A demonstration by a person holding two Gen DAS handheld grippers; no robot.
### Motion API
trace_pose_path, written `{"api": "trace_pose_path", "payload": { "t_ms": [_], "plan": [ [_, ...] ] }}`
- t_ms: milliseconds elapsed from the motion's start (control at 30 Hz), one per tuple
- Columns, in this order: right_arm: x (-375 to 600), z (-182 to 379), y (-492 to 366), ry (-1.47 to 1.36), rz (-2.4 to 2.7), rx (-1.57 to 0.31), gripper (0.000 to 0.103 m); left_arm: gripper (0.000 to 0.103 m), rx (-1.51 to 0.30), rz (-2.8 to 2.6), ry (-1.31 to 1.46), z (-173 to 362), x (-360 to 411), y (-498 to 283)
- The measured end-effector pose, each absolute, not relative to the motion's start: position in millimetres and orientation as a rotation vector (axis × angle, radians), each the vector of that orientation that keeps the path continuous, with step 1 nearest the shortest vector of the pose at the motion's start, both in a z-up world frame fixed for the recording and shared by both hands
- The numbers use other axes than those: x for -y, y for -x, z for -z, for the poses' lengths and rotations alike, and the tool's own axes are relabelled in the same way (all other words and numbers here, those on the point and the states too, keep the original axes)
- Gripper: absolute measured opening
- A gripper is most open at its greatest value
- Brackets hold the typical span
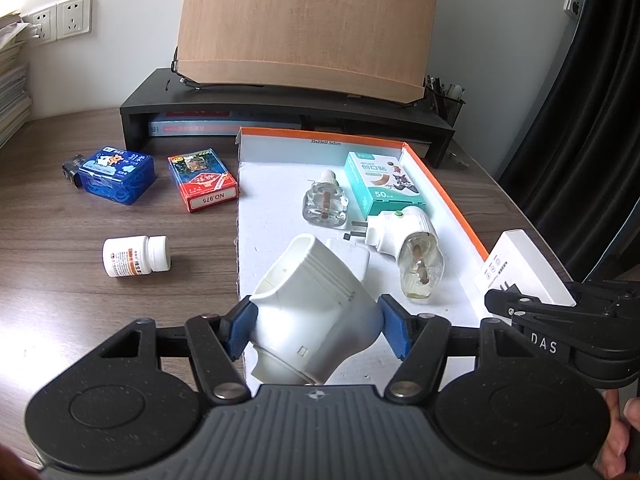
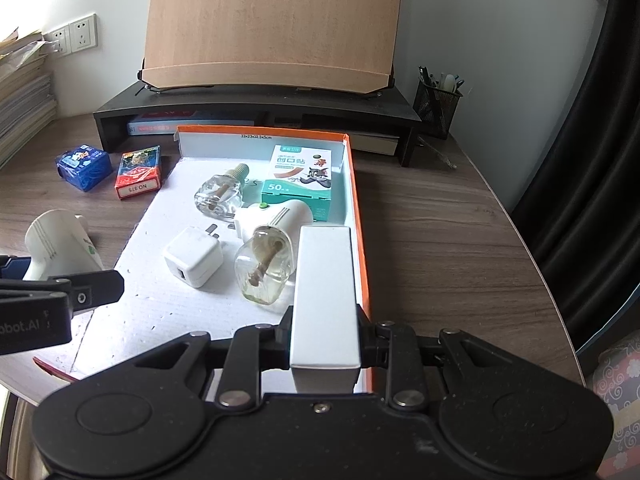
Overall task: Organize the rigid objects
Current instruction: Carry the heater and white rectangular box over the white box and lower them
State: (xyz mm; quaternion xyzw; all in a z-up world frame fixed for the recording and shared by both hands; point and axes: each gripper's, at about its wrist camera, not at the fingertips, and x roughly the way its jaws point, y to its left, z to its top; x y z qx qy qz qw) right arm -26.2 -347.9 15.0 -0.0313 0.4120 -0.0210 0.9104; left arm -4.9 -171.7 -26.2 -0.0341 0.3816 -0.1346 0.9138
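Note:
My left gripper (image 1: 316, 320) is shut on a white plastic plug-in housing (image 1: 316, 300), held over the near left edge of the orange-rimmed white tray (image 1: 440, 184). My right gripper (image 2: 324, 332) is shut on a long white box (image 2: 324, 280) above the tray's near right side. In the tray (image 2: 356, 200) lie a glass refill bottle (image 2: 220, 196), a teal plaster box (image 2: 300, 180), a white heater with a bottle (image 2: 272, 240) and a white charger (image 2: 194, 256). On the desk to the left sit a pill bottle (image 1: 136, 256), a red card box (image 1: 202, 182) and a blue tin (image 1: 116, 176).
A black desk riser (image 1: 280, 108) with a wooden board on it stands behind the tray. A mesh pen holder (image 2: 436, 108) is at the back right. Stacked papers (image 2: 24, 96) line the left wall. A black curtain (image 2: 592, 160) hangs on the right past the desk edge.

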Motion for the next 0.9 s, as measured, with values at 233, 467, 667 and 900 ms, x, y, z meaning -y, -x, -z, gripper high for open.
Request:
{"api": "trace_pose_path", "payload": {
  "t_ms": [233, 467, 667, 900],
  "plan": [
    [347.9, -13.8, 23.3, 0.072, 0.049, -0.843, 0.032, 0.066, -0.783, 0.274, 0.075, 25.5, 170.7, 3.5],
    [347.2, -12.3, 21.3, 0.076, 0.054, -0.845, 0.032, 0.066, -0.782, 0.275, 0.074, 25.7, 169.6, 2.4],
    [345.1, -10.7, 20.0, 0.088, 0.058, -0.842, 0.032, 0.066, -0.782, 0.275, 0.077, 24.8, 167.1, 1.9],
    [344.0, -9.3, 18.0, 0.096, 0.060, -0.844, 0.032, 0.066, -0.782, 0.270, 0.082, 24.4, 163.2, 0.5]
  ]
}}
